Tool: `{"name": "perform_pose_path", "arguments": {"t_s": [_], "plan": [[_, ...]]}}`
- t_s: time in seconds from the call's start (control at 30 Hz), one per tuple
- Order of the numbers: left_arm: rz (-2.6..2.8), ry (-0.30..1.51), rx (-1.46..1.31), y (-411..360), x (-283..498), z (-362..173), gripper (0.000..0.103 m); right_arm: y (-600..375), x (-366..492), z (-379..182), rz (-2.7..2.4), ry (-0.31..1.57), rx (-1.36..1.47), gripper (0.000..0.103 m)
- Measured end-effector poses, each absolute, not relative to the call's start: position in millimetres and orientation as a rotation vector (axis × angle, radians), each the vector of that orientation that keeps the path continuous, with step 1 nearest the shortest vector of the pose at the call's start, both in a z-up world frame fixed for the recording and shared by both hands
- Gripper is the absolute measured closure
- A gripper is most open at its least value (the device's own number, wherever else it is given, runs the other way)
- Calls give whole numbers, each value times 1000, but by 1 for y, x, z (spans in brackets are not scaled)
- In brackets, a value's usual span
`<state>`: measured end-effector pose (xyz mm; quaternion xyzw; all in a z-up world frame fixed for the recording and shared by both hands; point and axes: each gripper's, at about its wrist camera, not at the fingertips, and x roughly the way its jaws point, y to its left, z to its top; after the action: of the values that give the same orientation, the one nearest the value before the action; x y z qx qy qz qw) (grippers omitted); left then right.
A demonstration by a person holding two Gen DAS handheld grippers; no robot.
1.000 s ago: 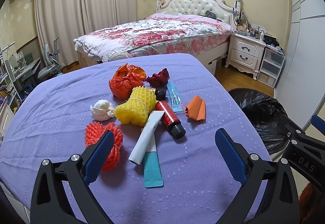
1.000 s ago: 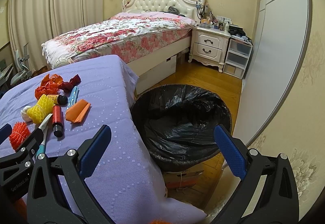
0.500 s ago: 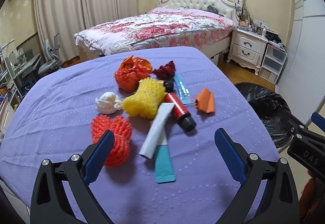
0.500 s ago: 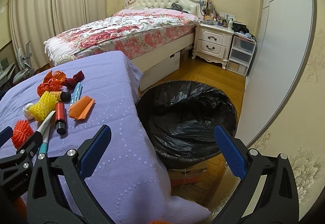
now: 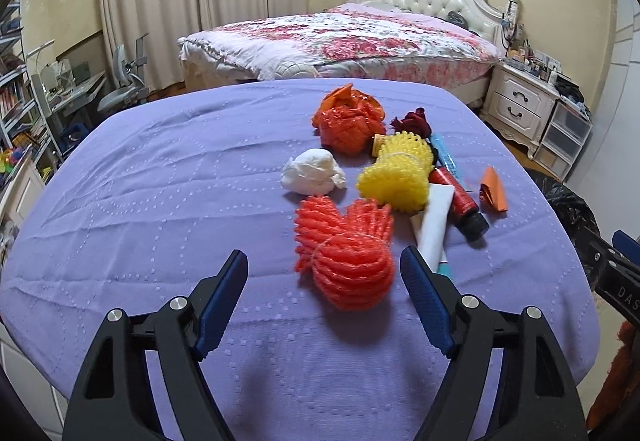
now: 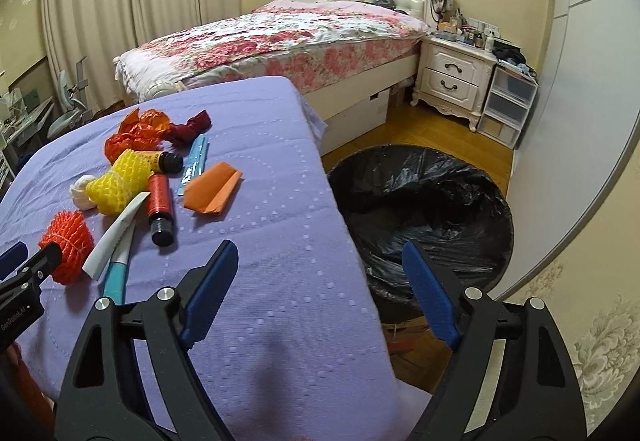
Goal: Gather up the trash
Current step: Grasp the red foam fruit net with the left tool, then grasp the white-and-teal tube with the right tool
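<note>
Closing in on the orange foam net (image 5: 346, 253), the left gripper (image 5: 322, 273) has its spread jaws narrowing, nothing pinched; the net lies dead ahead mid-tabletop (image 5: 160, 181); the right gripper (image 6: 320, 269), also narrowing, empty, hangs over the tabletop's right edge beside the bin (image 6: 440, 181).

Left gripper (image 5: 322, 269) and right gripper (image 6: 320, 261) both angled downward; fingers just narrowing, apart, nothing between.

Warm dim light, fisheye-warped edges
</note>
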<state>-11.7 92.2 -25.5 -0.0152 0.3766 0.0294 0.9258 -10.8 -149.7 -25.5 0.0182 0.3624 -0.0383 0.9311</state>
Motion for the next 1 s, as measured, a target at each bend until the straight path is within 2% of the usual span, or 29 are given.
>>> {"name": "perform_pose_path", "arguments": {"t_s": [0.3,0.37,0.43,0.53,0.73,0.8,1.0], "plan": [[53,794,-1,84,4,-33,27,-145,-6,-27,-69,760,25,21],[51,801,3,85,7,-37,32,-144,-6,-27,-66,759,22,21],[13,818,-13,88,6,-40,50,-141,-5,-28,-58,760,18,21],[0,812,-21,91,3,-39,54,-132,-3,-29,-35,764,15,21],[24,768,5,101,-12,-27,54,-107,-6,-27,32,768,-7,21],[38,768,-10,110,-14,-25,54,-96,-6,-25,59,768,-17,22],[128,761,-25,149,-24,-24,54,-59,-3,-22,153,783,-45,38]]}}
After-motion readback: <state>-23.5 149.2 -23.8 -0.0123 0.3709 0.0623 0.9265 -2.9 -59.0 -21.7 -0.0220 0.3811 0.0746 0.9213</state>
